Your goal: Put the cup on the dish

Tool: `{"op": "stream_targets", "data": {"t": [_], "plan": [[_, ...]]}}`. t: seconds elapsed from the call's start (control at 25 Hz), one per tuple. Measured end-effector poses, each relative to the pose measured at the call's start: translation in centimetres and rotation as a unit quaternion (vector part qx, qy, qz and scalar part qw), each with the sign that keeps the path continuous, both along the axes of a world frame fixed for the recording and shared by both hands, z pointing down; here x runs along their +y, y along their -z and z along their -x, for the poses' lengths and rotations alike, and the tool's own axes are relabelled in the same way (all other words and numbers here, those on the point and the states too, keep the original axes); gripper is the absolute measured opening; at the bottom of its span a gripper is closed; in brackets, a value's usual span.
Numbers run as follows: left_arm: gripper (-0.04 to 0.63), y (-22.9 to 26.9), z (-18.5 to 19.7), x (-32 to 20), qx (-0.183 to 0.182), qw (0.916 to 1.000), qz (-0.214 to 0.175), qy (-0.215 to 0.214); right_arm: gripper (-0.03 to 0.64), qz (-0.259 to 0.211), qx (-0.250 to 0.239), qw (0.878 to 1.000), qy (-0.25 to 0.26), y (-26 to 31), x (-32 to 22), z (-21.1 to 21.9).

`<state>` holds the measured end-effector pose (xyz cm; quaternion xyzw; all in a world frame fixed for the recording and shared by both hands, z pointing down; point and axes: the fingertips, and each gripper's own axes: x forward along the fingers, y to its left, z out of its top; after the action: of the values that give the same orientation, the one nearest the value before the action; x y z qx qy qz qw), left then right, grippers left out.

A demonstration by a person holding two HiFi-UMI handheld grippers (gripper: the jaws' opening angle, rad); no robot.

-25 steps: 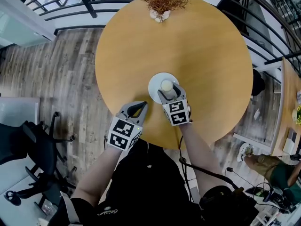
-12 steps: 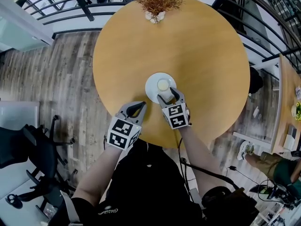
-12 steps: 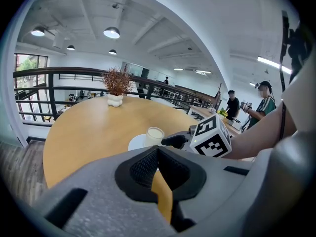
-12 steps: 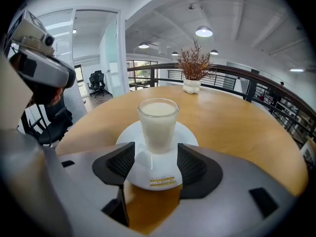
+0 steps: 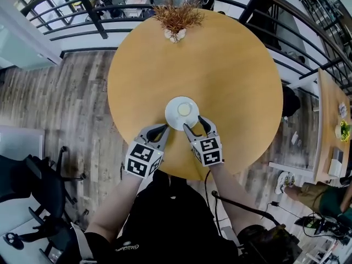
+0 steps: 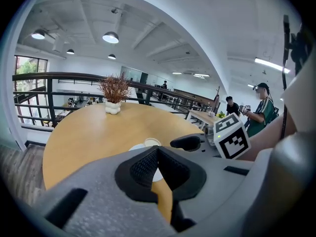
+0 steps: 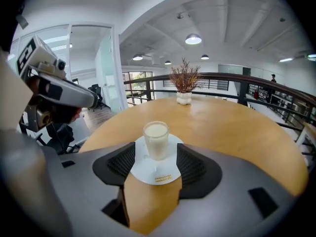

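Observation:
A small cup (image 5: 184,109) of pale liquid stands upright on the white dish (image 5: 173,117) near the middle of the round wooden table (image 5: 231,65). My right gripper (image 5: 195,126) is open, just short of the dish's near edge, touching nothing. In the right gripper view the cup (image 7: 156,138) and dish (image 7: 148,172) show between the spread pads of the right gripper (image 7: 155,166). My left gripper (image 5: 163,128) rests shut and empty at the dish's near left. In the left gripper view its pads meet at the tip (image 6: 158,154), with the cup (image 6: 152,142) beyond.
A dried plant in a white pot (image 5: 177,16) stands at the table's far edge. A dark railing (image 5: 82,15) curves behind the table. An office chair (image 5: 38,186) is on the floor at left, another table (image 5: 333,131) at right. People sit far off (image 6: 259,107).
The right gripper has let go of the cup and drawn back toward me, jaws open. The cup stays on the dish. The left gripper has barely moved.

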<state>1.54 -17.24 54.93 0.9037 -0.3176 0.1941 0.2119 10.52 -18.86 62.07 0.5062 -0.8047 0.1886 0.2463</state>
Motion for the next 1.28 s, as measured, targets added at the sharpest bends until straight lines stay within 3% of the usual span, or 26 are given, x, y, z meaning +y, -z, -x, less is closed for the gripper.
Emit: {"op": "stream_targets", "data": {"t": [0.28,0.6,0.84,1.0,1.28], "plan": [[-0.006,4.9,-0.9,-0.4,0.031,0.9988,-0.039,0.0,0.227,-0.076,-0.031,0.997,-0.009,8.9,1.6,0.0],[-0.006,11.4,-2.1,0.0,0.069,0.9937,-0.088,-0.004,0.159,-0.156,-0.069,0.985,-0.032,18.4,3.6,-0.9],[-0.006,15.6,-2.5,1.2,0.091,0.9881,-0.124,-0.013,0.127,-0.188,-0.099,0.977,-0.033,23.0,5.7,-0.2],[-0.006,17.8,-2.8,1.8,0.119,0.9845,-0.127,-0.019,0.064,-0.201,-0.107,0.974,-0.017,24.8,6.5,0.6],[-0.006,19.1,-2.3,2.5,0.111,0.9826,-0.148,-0.023,0.04,-0.204,-0.125,0.971,-0.003,25.8,7.8,1.6]]}}
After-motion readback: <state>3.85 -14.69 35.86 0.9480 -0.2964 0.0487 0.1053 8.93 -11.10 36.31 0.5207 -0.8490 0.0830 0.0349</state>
